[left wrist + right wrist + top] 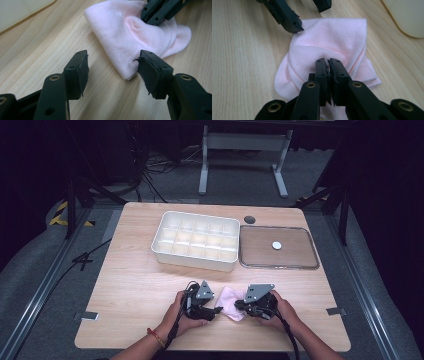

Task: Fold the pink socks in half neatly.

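A pale wooden worktop (135, 270) carries, at its far side, a white compartment tray (196, 240) and, just to its right, a shallow clear-rimmed tray (278, 247) with a small white disc (276, 245) lying in it. Near the front edge, between a person's two hands, lies a folded pink cloth (231, 302) (soft, creased at the middle). The right gripper (329, 65) comes in from the near right with its jaws closed together on a pinched-up fold at the cloth's centre, the fabric bunching around the tips. The left gripper (113, 65) sits at the cloth's left corner with its jaws apart: one pad stands over bare wood, the other just beside the cloth's corner edge, pressing on nothing. A dark round grommet (249, 219) marks the worktop beyond the trays.
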A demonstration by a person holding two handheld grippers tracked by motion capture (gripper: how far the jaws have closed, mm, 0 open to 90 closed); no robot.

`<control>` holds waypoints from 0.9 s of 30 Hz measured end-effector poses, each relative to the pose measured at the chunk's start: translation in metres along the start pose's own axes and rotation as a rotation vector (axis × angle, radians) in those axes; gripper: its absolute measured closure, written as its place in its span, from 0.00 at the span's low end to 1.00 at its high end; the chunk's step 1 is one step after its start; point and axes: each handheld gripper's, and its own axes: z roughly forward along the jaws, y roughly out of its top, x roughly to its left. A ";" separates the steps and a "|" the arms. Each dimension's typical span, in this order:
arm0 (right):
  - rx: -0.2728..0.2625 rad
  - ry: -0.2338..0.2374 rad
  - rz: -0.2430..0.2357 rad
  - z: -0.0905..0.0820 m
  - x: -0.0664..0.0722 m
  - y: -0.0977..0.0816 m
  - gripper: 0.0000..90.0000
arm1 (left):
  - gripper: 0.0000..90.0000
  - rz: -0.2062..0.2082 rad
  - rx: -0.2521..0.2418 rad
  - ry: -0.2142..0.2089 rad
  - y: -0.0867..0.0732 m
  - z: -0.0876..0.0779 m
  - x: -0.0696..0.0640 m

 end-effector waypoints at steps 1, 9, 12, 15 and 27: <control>-0.004 0.001 -0.006 0.001 0.000 0.000 0.96 | 0.48 -0.007 0.001 -0.001 -0.001 0.000 0.001; -0.006 -0.007 -0.018 0.002 0.001 0.001 0.96 | 0.61 -0.020 -0.017 -0.038 0.002 0.003 0.003; -0.005 -0.011 -0.024 0.002 0.001 0.001 0.96 | 0.65 -0.022 -0.006 -0.062 0.004 0.004 0.004; -0.004 -0.017 -0.038 0.002 0.002 0.001 0.96 | 0.63 -0.088 -0.034 -0.108 0.003 0.005 0.009; -0.001 -0.037 -0.068 0.002 0.005 0.002 0.96 | 0.82 -0.064 -0.075 -0.096 0.010 0.001 0.005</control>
